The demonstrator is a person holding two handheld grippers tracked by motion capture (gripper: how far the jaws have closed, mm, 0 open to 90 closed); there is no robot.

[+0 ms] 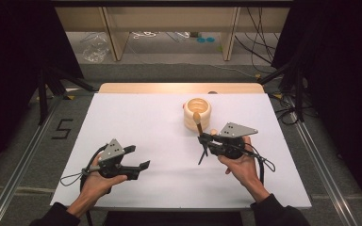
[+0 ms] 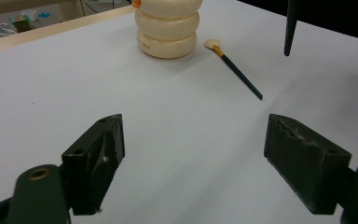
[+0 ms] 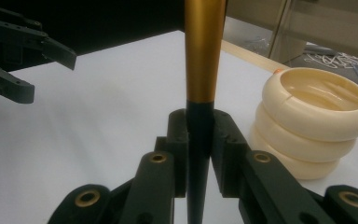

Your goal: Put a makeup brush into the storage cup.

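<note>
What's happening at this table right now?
A person holds tongs in each hand over a white table. The right tongs are clamped on a makeup brush, gold ferrule above a dark handle, held upright beside a cream ribbed holder. A second, thinner brush lies on the table by the holder. The left tongs are open and empty.

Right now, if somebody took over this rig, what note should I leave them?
Left gripper: open, holding nothing, low over the white table.
Right gripper: shut on a makeup brush, holding it upright and off the table.
A second, smaller brush lies on the table beside the cream ringed holder.
Done: one brush picked up.
Left: probably both brushes into the holder.
</note>
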